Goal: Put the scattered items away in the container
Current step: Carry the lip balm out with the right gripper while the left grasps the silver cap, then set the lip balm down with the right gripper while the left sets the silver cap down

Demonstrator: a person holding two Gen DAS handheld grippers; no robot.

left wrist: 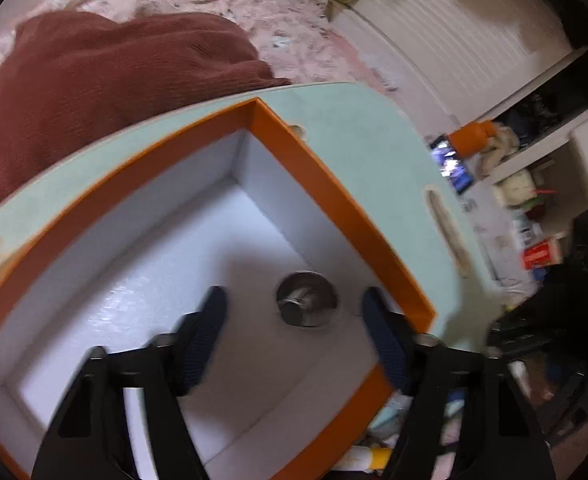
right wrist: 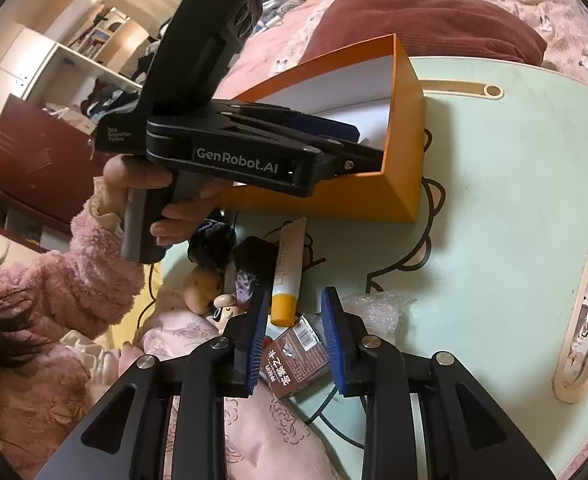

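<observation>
A pale green table (right wrist: 505, 184) stands beside a bed covered with a pink patterned quilt (left wrist: 230, 4) and a maroon blanket (left wrist: 94, 80). White open shelving (right wrist: 54, 76) holds clutter. A white slatted panel (left wrist: 453, 28) lies beyond the bed.

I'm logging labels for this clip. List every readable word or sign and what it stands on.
"GenRobot.AI": white, on the side of the left gripper's black body.
"Data Acquisition System": small white print on the same body, just legible.
Chinese characters on the brown packet: present, too distorted to read surely.
Faint lettering on the white tube with the yellow cap: too pale to read.
Left wrist view: nothing readable.
</observation>
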